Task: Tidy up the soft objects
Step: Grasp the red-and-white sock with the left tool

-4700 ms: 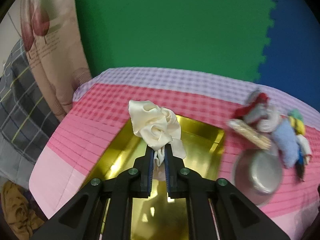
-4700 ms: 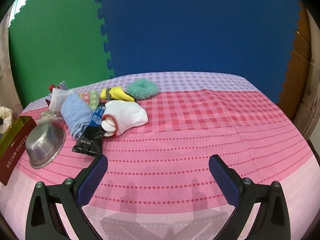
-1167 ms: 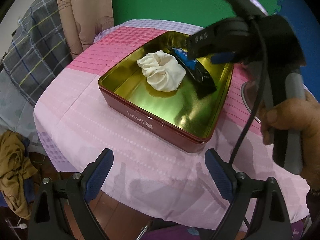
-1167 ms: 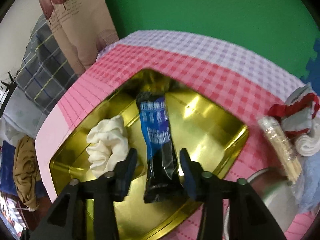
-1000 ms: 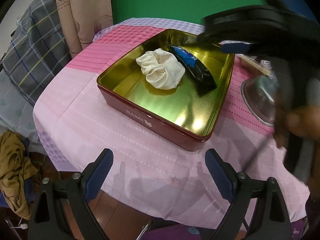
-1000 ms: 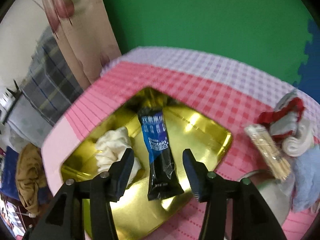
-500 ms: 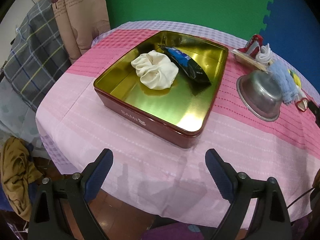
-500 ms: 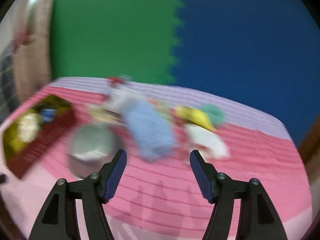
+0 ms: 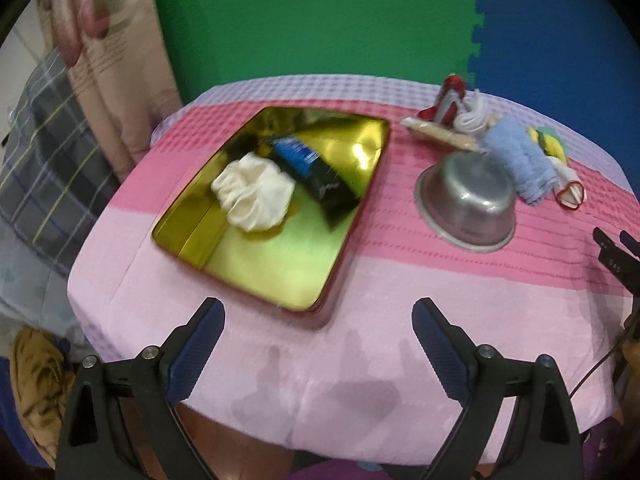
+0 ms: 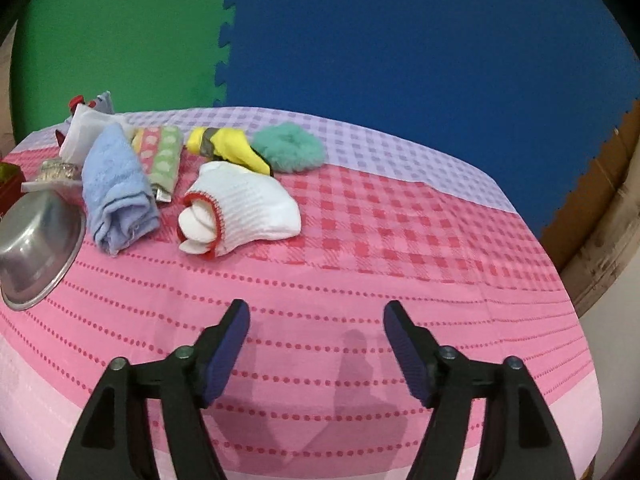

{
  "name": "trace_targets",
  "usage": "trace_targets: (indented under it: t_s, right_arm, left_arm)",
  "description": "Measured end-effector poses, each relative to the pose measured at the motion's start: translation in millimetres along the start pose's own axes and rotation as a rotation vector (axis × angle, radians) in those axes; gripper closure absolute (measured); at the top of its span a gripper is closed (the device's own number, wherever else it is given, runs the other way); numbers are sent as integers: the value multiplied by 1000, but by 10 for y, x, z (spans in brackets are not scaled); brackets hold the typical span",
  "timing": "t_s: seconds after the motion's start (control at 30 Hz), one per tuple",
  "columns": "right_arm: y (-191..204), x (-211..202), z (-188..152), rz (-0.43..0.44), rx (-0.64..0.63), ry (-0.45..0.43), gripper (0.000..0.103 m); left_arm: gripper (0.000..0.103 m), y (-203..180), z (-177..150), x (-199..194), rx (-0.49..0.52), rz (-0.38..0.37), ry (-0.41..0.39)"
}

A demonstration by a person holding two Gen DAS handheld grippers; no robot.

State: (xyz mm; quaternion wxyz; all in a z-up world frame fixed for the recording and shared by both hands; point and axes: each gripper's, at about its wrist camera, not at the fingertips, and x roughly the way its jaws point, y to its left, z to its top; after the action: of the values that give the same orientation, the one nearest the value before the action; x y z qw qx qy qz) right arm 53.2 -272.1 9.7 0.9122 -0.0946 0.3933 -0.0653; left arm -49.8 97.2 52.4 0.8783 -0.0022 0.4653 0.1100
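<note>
**Both grippers empty, soft things ahead of the fingers**

Over on the left, the left gripper (image 9: 318, 322) hangs above the near edge of the pink cloth (image 9: 400, 320), its jaws spread wide with nothing between them. Straight ahead of its fingers lies the gold tin (image 9: 280, 272). Inside, nearer the left finger's line, sits the cream scrunchie (image 9: 253, 196), and just to its right, touching it, lies the blue and black packet (image 9: 316, 172). Beyond the right finger and further out stands the upturned steel bowl (image 9: 468, 204), with the heap of soft things behind it.

From the right wrist, the right gripper (image 10: 316, 328) hovers over bare pink cloth, its jaws opening and holding nothing. Far off beyond the left finger is the steel bowl at the picture's edge. Next to it, still left of the left finger, lies the rolled blue towel (image 10: 116, 188), with a white cloth (image 10: 86, 132) and a patterned pouch (image 10: 158, 156) behind it. Ahead of the left finger, well apart from it, rests the balled white sock with red trim (image 10: 240, 212). Behind the sock lie a yellow item (image 10: 228, 146) and, beside it, in line with the gap between the fingers, the teal fluffy scrunchie (image 10: 290, 152). Nothing lies ahead of the right finger but cloth.
</note>
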Motion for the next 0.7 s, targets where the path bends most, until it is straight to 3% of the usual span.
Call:
trace_targets:
  t_s: [0.33,0.53,0.7]
  right_arm:
    - [-85,35,-22,86,56,6,26]
    - [-82,25,-28,133,55,5,26]
    - [-86,22,-28,160,56,-2,26]
  left_arm:
    - [9,-448,708,199,55,-153,35]
    - [8,-575,1457,400,18,-281,21]
    - [7,-836,2078,786,27,-332,89]
